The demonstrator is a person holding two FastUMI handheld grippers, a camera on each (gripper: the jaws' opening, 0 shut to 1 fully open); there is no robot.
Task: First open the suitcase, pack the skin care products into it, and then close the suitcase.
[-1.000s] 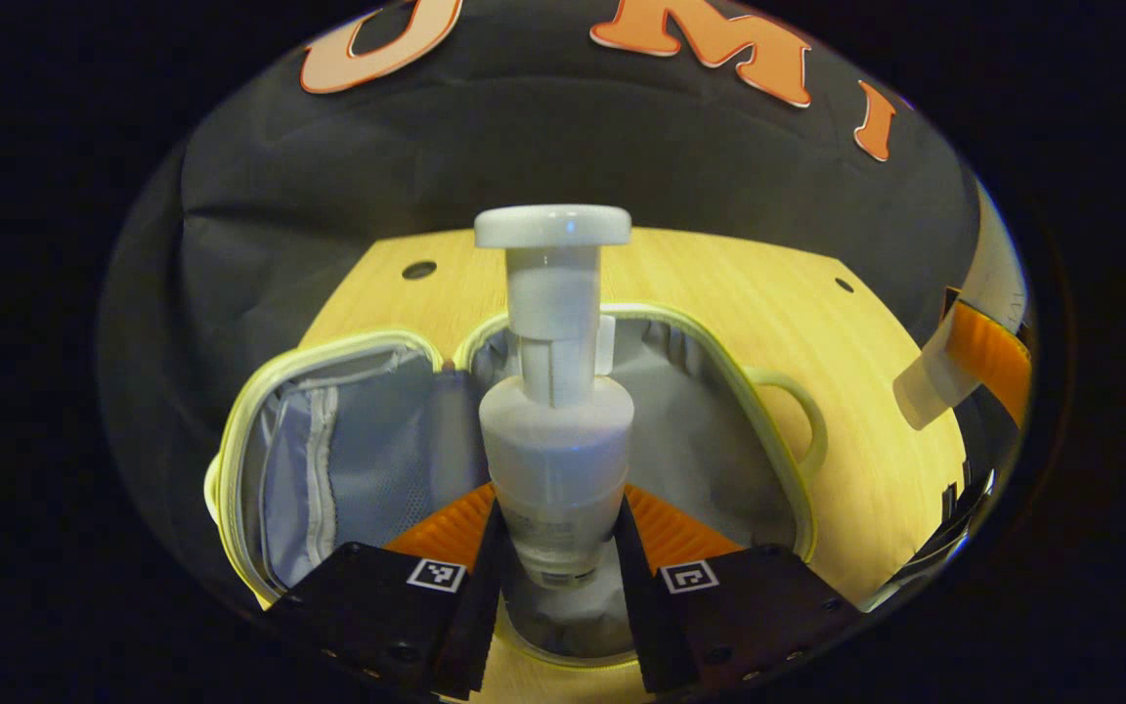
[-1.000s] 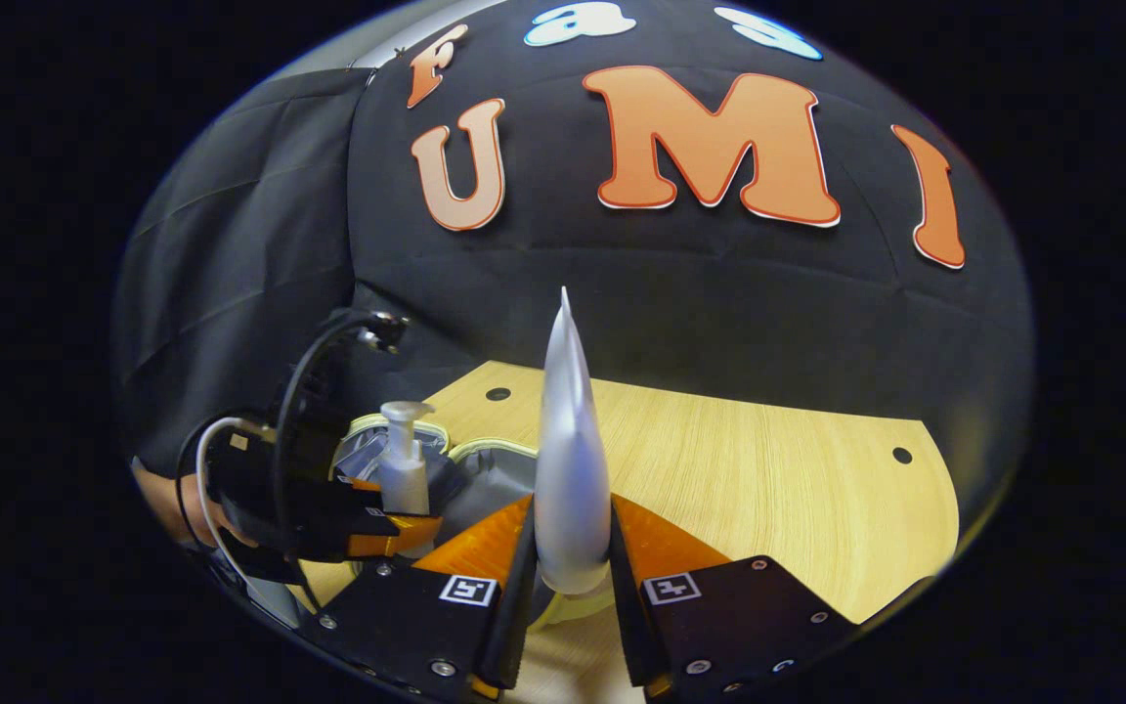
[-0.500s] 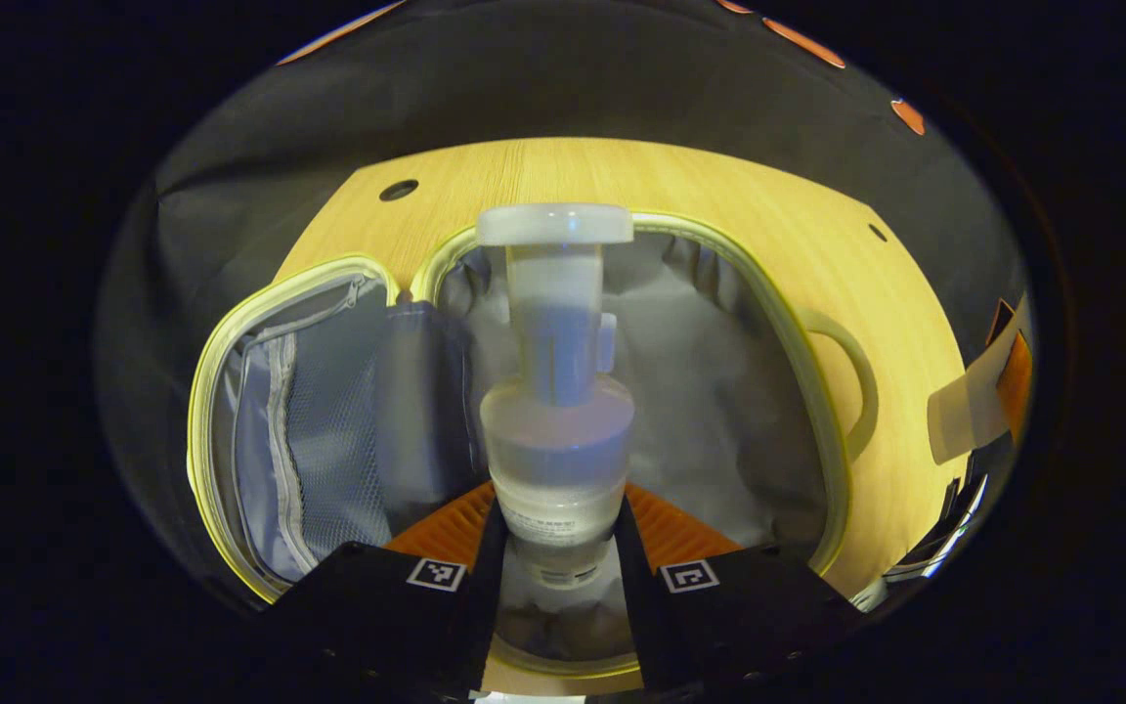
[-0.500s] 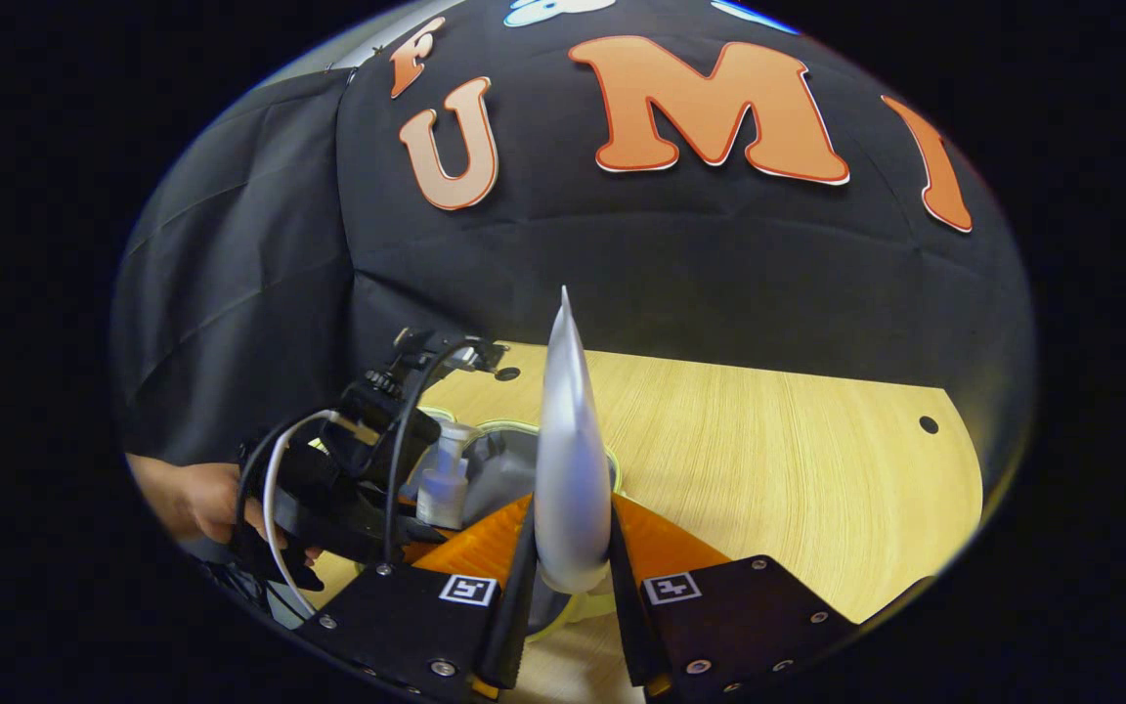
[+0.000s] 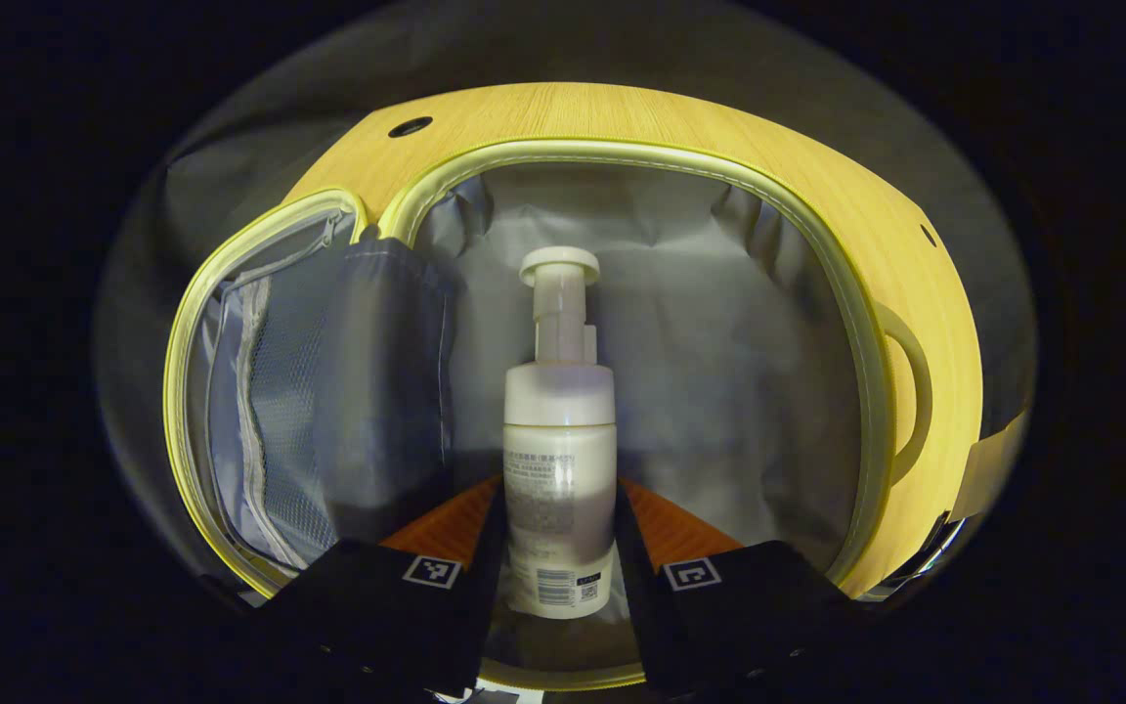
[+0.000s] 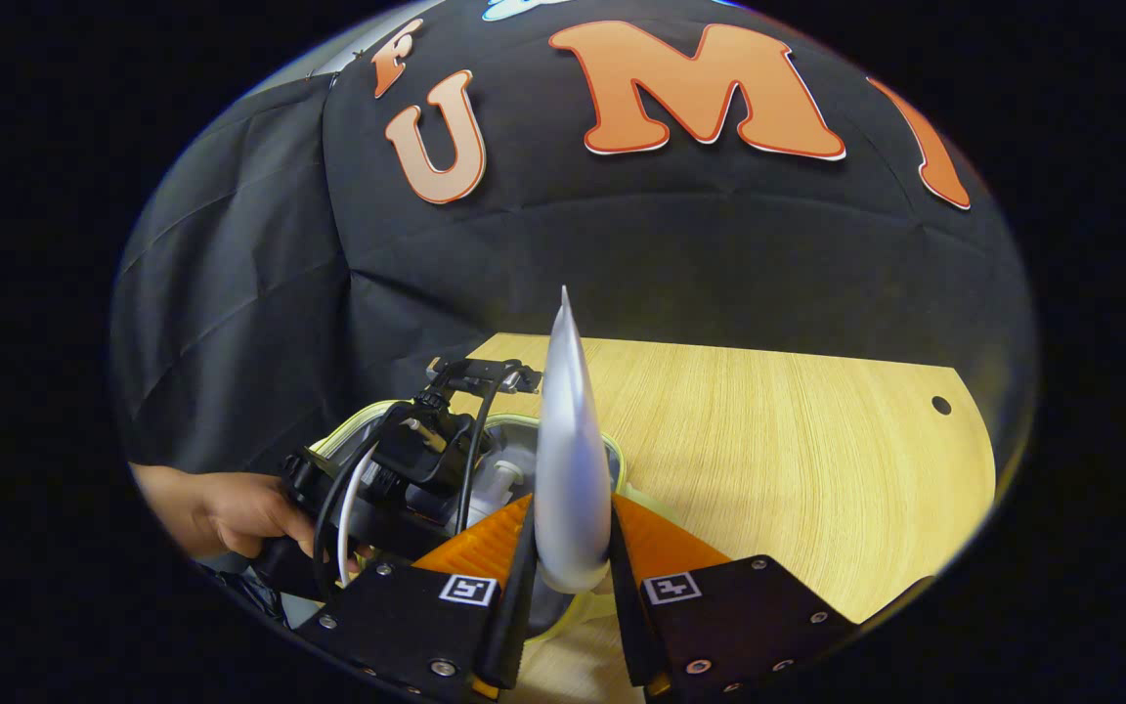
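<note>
Left gripper (image 5: 559,548) clamped on white pump bottle (image 5: 559,469) inside open grey-lined suitcase (image 5: 856,323). Right gripper (image 6: 571,557) gripping upright white tube (image 6: 568,460).

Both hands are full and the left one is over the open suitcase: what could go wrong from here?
1. The pump bottle, released upright, may topple in the suitcase.
2. The right hand-held gripper, carrying the tube, is close to the left hand-held gripper; they may collide.

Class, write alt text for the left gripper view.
The left gripper holds a white pump bottle low inside the open suitcase, over its grey lining. The suitcase lies on a wooden table.
</note>
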